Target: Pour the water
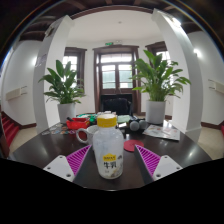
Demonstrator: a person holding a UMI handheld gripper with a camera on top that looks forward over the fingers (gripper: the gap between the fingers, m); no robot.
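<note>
A white plastic bottle (pixel 108 150) with a yellow cap and a yellow label stands upright on the dark round table (pixel 40 150). It stands between my gripper's (pixel 112 160) two fingers, with a gap at either side. The pink pads (pixel 77 160) flank it left and right, so the gripper is open. A white mug (pixel 86 133) stands just behind the bottle, to its left.
A red object (pixel 77 124) lies beyond the mug. A small pink disc (pixel 130 145) lies right of the bottle. A dark object (pixel 135 125) and papers (pixel 162 131) are farther back. Potted plants (pixel 62 88) (pixel 156 78) flank a door beyond the table.
</note>
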